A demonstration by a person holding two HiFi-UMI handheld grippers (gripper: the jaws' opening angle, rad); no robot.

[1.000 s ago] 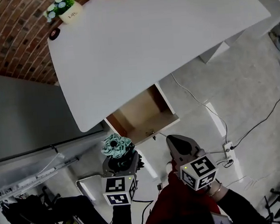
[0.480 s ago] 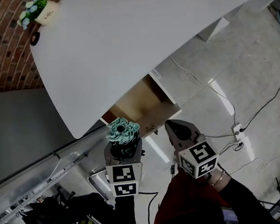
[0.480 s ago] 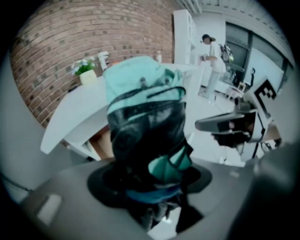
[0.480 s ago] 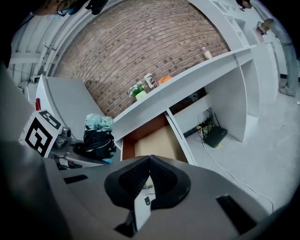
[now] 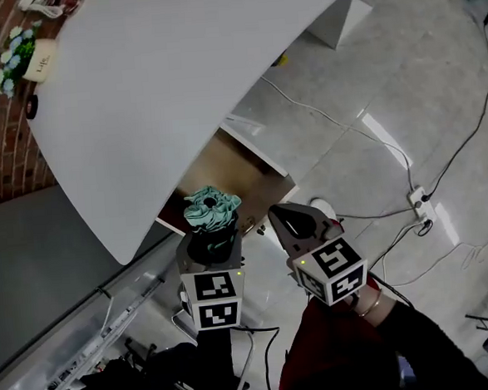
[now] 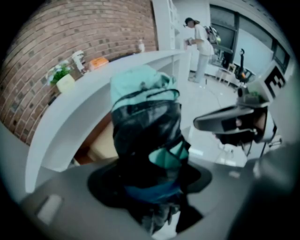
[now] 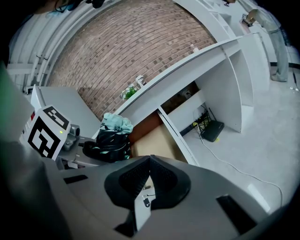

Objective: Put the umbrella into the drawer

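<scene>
Moved since the earlier frames: the umbrella (image 5: 211,211) and both grippers, once clear below the drawer (image 5: 227,161) in the head view, now sit at its near edge, and the umbrella's top overlaps the lower left corner.

- Left gripper (image 5: 208,252): 1. Jaws set wide and clamped on the umbrella's dark lower body, which stands up between them.
- Right gripper (image 5: 284,221): 1. Jaws pressed together, nothing between them. It lies just right of the umbrella, not touching it, at the drawer's lower right corner.
- Umbrella: 1, folded, teal and black, teal end uppermost.
- Drawer: 1, pulled out from under the desk's edge. Its tan inside is bare.
- Desk (image 5: 177,70): 1, white, filling the upper left.
- Flower pot (image 5: 26,59): 1, at the far upper left.
- Floor (image 5: 369,81): pale, open to the right of the drawer.
- Power strip (image 5: 420,205): 1, at mid right.
- Cables (image 5: 322,116): several, crossing the floor.
- Person (image 6: 199,40): 1, far off in the left gripper view.
</scene>
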